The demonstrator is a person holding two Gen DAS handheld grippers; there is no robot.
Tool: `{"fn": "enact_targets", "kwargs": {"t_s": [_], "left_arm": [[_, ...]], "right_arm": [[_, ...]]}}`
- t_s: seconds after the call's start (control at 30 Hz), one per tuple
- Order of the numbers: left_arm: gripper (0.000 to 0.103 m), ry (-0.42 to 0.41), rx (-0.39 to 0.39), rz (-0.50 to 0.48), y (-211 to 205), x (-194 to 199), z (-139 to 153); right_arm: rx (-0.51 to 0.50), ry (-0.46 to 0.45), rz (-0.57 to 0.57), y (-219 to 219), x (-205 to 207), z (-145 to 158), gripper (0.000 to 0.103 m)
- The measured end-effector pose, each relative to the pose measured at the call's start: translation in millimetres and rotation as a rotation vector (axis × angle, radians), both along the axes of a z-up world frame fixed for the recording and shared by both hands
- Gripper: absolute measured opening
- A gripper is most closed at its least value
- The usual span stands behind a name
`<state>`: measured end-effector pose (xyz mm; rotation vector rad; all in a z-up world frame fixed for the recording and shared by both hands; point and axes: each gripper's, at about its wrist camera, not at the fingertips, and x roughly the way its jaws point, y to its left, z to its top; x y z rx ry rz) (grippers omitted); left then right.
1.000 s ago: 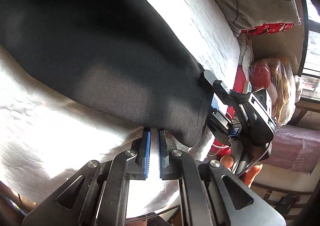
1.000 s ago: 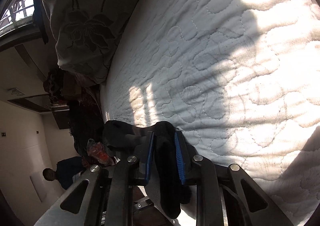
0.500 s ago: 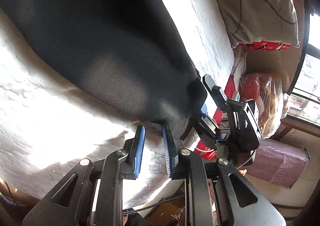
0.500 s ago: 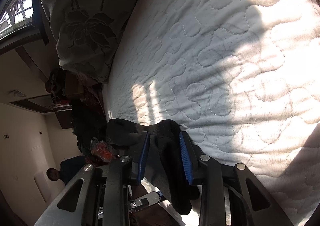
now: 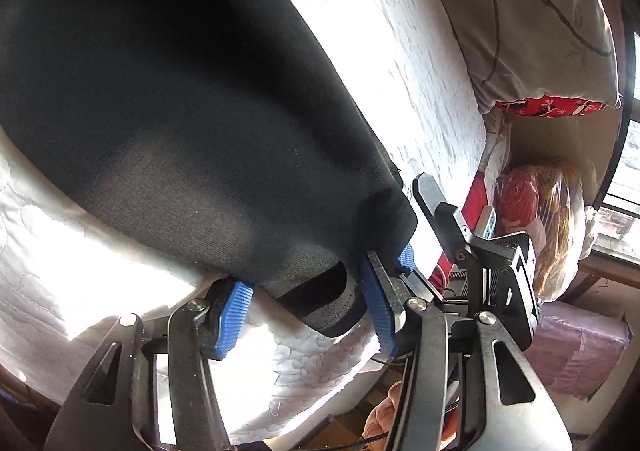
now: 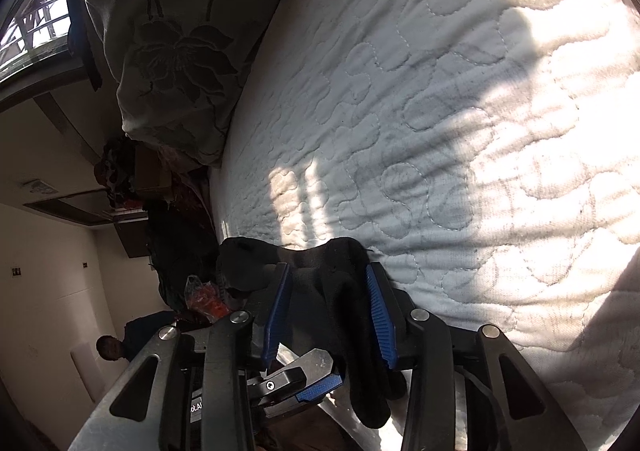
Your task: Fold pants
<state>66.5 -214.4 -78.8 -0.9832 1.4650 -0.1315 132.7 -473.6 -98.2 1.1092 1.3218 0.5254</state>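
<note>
1. The left wrist view shows the broad spread of the black pants lying on the white quilted mattress; the right wrist view shows only a bunched end of the pants at the mattress edge.
2. Left gripper: its jaws are opening, blue pads wide apart, with the pants' banded hem lying between them and neither pad pressing on it, so the cloth is released.
3. Right gripper: its jaws are opening too; a fold of pants hangs between the blue pads, loose, touching neither firmly.
4. Only the left view shows the right gripper from outside, at the pants' corner, and a bit of the person's hand below.
5. Only the right view shows a seated person far off by the wall, and one tip of the left gripper below the cloth.
6. Count: one pair of pants, two grippers, one grey flowered pillow, seen in both views.
7. Container: a clear plastic bag beside the bed holds red and yellowish things; what they are is unclear.
</note>
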Motion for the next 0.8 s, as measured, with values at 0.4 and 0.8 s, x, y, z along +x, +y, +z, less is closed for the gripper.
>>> {"fn": "enact_targets", "kwargs": {"t_s": [0.4,0.8], "left_arm": [[0.045,0.055,-0.132,0.034,14,-11,-18],[0.008,0.034,-0.169,-0.051,15,17,-17]], "right_arm": [[-0.020,0.006,-0.022,6,0,-4,0.027],[-0.063,0.036,-0.109,4,-10,-7,0.015]]}}
